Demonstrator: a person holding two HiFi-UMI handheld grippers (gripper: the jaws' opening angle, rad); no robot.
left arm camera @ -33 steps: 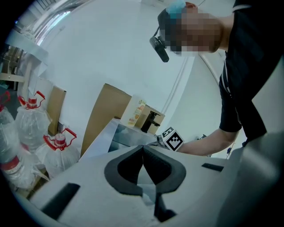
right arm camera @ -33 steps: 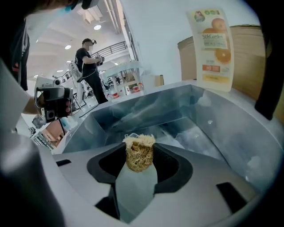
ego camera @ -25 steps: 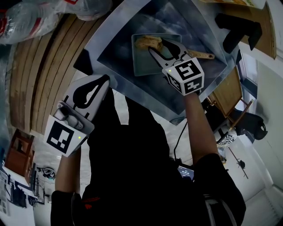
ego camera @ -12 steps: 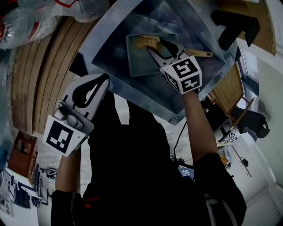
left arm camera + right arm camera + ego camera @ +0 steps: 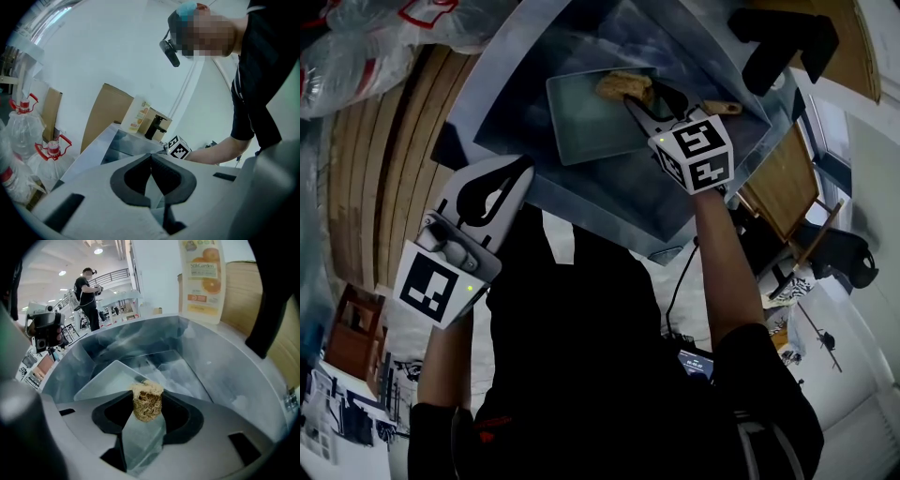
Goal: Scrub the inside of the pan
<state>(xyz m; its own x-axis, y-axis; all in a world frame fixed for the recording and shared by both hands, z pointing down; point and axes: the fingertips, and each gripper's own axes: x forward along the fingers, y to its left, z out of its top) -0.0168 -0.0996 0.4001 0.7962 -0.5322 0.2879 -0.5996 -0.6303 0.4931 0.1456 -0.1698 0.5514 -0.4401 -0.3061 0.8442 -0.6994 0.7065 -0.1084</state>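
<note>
While the left hand-held gripper (image 5: 523, 167) sits closed, the right one (image 5: 647, 98) clamps a scrubber (image 5: 147, 401) inside the pan (image 5: 586, 122).

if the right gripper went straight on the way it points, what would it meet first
Probably the pan, through the scrubber clamped in the right gripper; whether it already touches is unclear.

a steel sink (image 5: 609, 192) sits in a slatted wooden counter (image 5: 384, 159). a rectangular pan (image 5: 581, 122) lies on the sink floor toward the far side, with a wooden handle (image 5: 724, 108) just beside the pan's right edge. a juice carton (image 5: 202, 277) stands at the far rim. clear plastic bottles (image 5: 356, 47) crowd the counter's far left corner.
</note>
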